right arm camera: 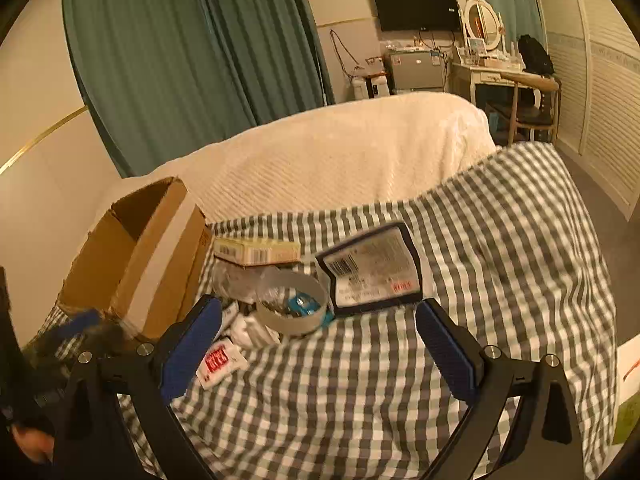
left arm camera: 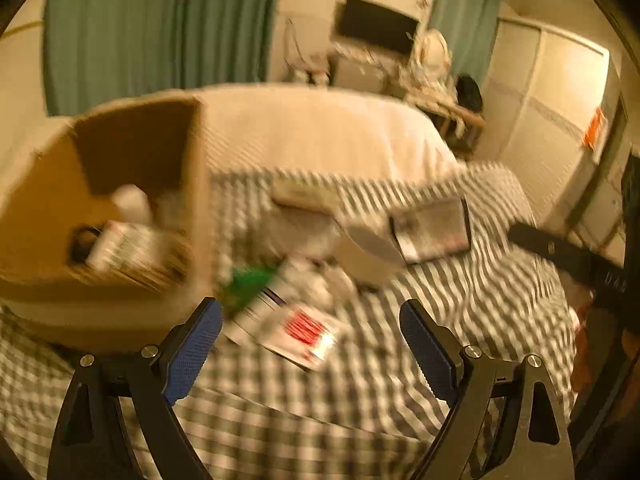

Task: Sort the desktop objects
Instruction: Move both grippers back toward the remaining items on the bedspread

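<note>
Checked cloth [right arm camera: 360, 392] covers surface; teal curtains [right arm camera: 180, 60] behind. Left view blurred, cardboard box [left arm camera: 132, 184] contents unclear. Left gripper [left arm camera: 310, 336], right gripper [right arm camera: 318, 336]: wide apart, empty.

Motion is smearing the whole left wrist view: things inside the cardboard box [left arm camera: 132, 184] at nine o'clock are blurring beyond telling. In the right wrist view, the left gripper [right arm camera: 76, 336] (a dark smear) is getting cut off at eight o'clock.

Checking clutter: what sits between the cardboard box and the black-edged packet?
Right wrist view: the white tape roll and clear plastic wrappers lie between cardboard box and black-edged packet.
</note>
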